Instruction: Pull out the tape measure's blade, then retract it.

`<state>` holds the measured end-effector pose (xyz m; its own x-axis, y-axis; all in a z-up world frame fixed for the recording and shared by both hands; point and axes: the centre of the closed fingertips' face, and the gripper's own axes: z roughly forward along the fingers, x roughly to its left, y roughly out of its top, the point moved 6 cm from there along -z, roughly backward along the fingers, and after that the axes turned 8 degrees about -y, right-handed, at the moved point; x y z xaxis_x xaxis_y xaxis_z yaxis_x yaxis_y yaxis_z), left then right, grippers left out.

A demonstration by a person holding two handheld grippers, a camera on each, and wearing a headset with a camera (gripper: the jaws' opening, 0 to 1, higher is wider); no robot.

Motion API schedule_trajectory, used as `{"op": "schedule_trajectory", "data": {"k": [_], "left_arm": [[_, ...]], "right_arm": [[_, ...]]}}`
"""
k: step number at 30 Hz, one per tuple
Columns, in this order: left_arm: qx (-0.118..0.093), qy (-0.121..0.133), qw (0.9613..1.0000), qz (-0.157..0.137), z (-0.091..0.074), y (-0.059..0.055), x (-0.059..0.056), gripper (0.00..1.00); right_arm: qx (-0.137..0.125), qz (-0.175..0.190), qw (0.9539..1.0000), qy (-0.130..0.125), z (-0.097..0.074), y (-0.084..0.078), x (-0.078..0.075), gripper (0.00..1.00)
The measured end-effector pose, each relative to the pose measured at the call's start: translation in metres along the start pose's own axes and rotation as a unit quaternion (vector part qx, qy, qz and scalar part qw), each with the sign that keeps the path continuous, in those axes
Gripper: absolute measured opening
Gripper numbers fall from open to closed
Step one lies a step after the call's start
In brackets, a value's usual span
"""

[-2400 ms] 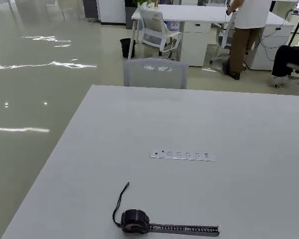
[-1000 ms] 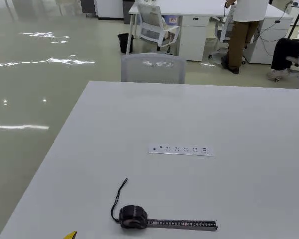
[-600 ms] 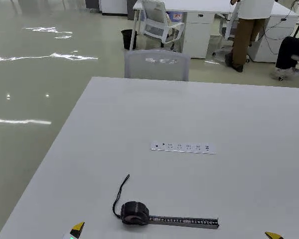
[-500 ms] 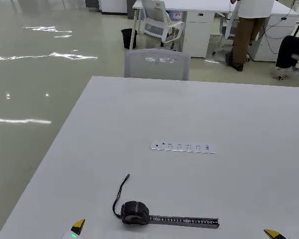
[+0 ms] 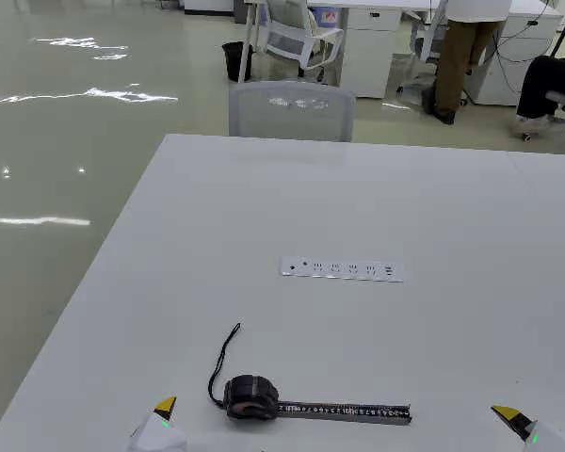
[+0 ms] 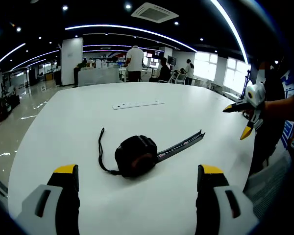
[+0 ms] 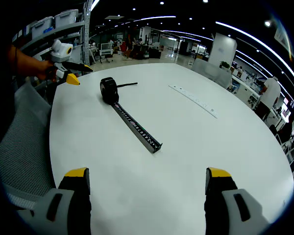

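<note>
A black tape measure (image 5: 250, 396) lies near the front edge of the white table (image 5: 358, 207). Its blade (image 5: 344, 411) is out flat to the right, and a thin wrist strap (image 5: 219, 363) loops off behind the case. My left gripper (image 5: 160, 424) stands open just left of and short of the case (image 6: 136, 154), with its jaws wide apart (image 6: 138, 171). My right gripper (image 5: 520, 426) is open too (image 7: 147, 172), well to the right of the blade's end hook (image 7: 156, 145). Neither touches the tape measure (image 7: 108, 88).
A flat white power strip (image 5: 342, 269) is set into the table behind the tape. A grey mesh chair (image 5: 292, 110) stands at the far edge. Further desks, chairs and people (image 5: 461, 47) are beyond it. The table's left edge drops to glossy floor (image 5: 66, 141).
The head camera has tilted down a little. Yellow tips of both grippers have come up into the bottom of the head view. The tape measure lies where it was.
</note>
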<state>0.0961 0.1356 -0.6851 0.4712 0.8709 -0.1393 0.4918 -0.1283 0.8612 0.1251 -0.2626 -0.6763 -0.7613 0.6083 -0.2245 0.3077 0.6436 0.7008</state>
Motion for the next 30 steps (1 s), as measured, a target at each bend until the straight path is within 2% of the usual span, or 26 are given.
{"op": "schedule_trajectory", "data": {"k": [4,7,9,10,11,15,22,30], "left_arm": [[0.0,0.007,1.0,-0.002,0.005,0.003,0.001,0.99],[-0.003,0.011,0.9999,-0.009,0.009,0.007,0.0,0.99],[0.002,0.016,0.9998,-0.006,0.014,0.005,0.002,0.99],[0.003,0.019,0.9998,-0.005,0.016,0.004,0.002,0.99],[0.004,0.021,0.9998,-0.004,0.017,0.004,0.001,0.99],[0.004,0.026,0.9997,0.003,0.022,0.006,-0.003,0.99],[-0.003,0.039,0.9992,-0.008,0.03,0.006,-0.002,0.99],[-0.015,0.06,0.9981,0.0,0.038,0.011,-0.002,0.99]], "right_arm": [[0.002,-0.003,1.0,0.003,0.005,0.002,-0.003,1.0],[-0.003,-0.019,0.9998,0.008,0.007,0.004,-0.003,1.0],[0.003,-0.027,0.9995,0.018,0.01,0.005,-0.003,1.0],[0.008,-0.03,0.9988,0.039,0.01,0.005,0.0,0.99],[0.009,-0.033,0.9986,0.042,0.011,0.006,-0.001,0.98],[0.015,-0.047,0.9976,0.048,0.015,0.01,0.0,0.97],[0.022,-0.07,0.9954,0.061,0.024,0.016,-0.003,0.96],[0.027,-0.096,0.9923,0.073,0.037,0.028,-0.011,0.92]]}}
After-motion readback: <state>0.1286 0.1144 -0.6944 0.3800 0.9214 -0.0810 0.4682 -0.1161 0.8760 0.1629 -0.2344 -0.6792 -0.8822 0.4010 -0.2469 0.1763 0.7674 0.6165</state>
